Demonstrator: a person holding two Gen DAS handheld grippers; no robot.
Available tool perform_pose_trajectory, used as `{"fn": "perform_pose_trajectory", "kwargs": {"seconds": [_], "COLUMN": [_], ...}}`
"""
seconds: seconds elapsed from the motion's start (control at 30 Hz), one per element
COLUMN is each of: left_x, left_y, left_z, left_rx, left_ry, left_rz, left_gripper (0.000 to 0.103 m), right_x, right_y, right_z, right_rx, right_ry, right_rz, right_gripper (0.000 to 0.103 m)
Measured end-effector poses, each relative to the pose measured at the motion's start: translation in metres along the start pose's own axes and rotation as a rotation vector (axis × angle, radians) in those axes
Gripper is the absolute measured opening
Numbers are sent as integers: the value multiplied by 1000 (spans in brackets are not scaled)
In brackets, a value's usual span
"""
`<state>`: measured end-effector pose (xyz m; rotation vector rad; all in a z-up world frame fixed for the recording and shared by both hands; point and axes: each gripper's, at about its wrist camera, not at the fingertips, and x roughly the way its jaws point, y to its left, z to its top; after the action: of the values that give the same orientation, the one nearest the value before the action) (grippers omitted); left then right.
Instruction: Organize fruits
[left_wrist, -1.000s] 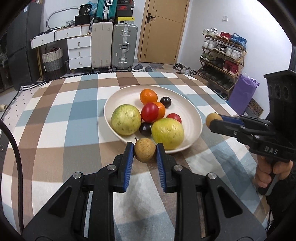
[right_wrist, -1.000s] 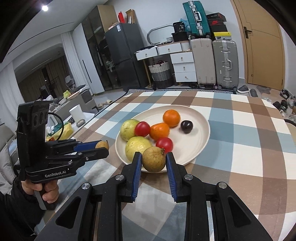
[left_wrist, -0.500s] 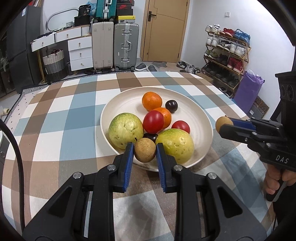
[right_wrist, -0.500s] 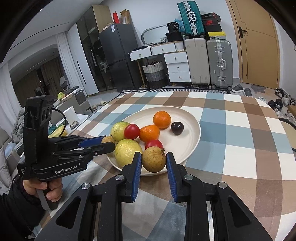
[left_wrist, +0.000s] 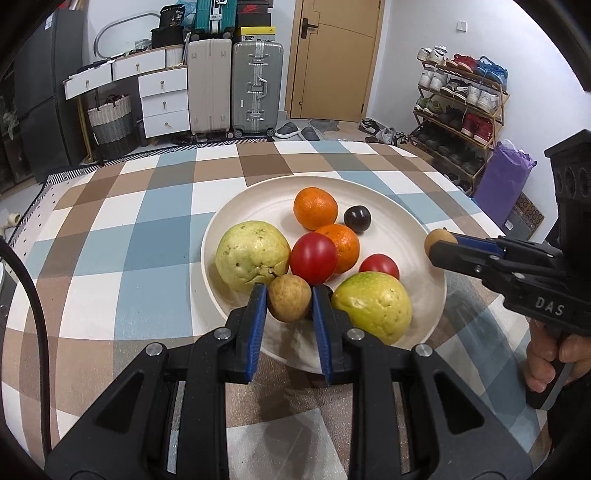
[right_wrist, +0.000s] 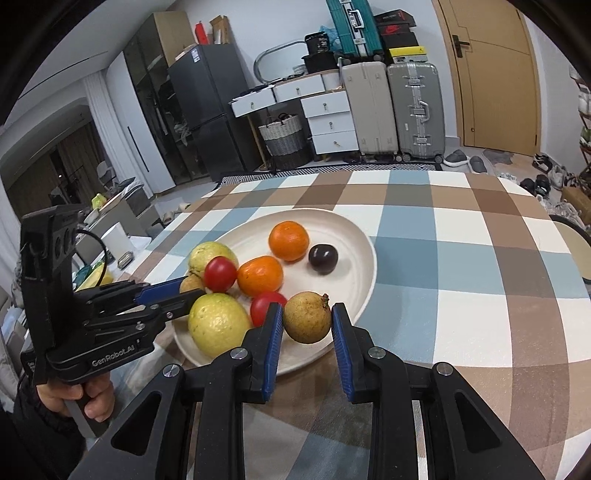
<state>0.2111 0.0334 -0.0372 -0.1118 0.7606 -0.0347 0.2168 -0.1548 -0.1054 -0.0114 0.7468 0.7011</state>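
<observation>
Both grippers, left (left_wrist: 289, 303) and right (right_wrist: 307, 322), each pinch a brown fruit over the plate's (left_wrist: 413, 225) near rim, fruit crowding that side.

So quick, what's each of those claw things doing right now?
Left gripper: closed on a small brown fruit.
Right gripper: closed on another small brown fruit.

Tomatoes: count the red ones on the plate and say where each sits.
2. A larger tomato sits against the left guava and an orange; a smaller tomato lies behind the right guava. More may be hidden.
</observation>
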Motion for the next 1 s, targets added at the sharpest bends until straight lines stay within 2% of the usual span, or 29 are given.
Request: {"fn": "perform_pose_trajectory", "kwargs": {"seconds": [0.27,0.47,0.6,0.67,0.7,0.77,0.8,0.83,0.97,1.0], "left_x": [0,-5,-14,-19,-22,-26,-28,-31,-42,-43], "left_y": [14,15,14,14,14,14,14,14,15,16], "left_z": [0,0,-2,-3,-4,-6,-6,-7,-11,-12], "left_rx": [-66,-73,-73,-75,-77,-80,-81,-83,-91,-94], "left_ry": [-5,-32,-70,-94,-103,-111,-117,-128,-170,-167], "left_rz": [12,31,48,57,55,62,77,89,96,101], "left_gripper": [22,22,22,25,31,51,68,79,88,93], "right_x": [12,14,7,2,2,0,0,-1,-9,-11], "right_y": [0,-2,-2,1,2,5,5,5,5,5], "right_z": [4,4,4,4,4,3,3,2,0,-1], "right_rx": [15,26,24,9,-4,-21,-27,-31,-30,-28], "right_ry": [12,16,-25,-49,-48,-49,-50,-53,-88,-98], "right_rz": [-12,-18,-24,-41,-49,-55,-54,-52,-54,-53], "right_gripper": [28,28,52,53,54,58,65,72,90,95]}}
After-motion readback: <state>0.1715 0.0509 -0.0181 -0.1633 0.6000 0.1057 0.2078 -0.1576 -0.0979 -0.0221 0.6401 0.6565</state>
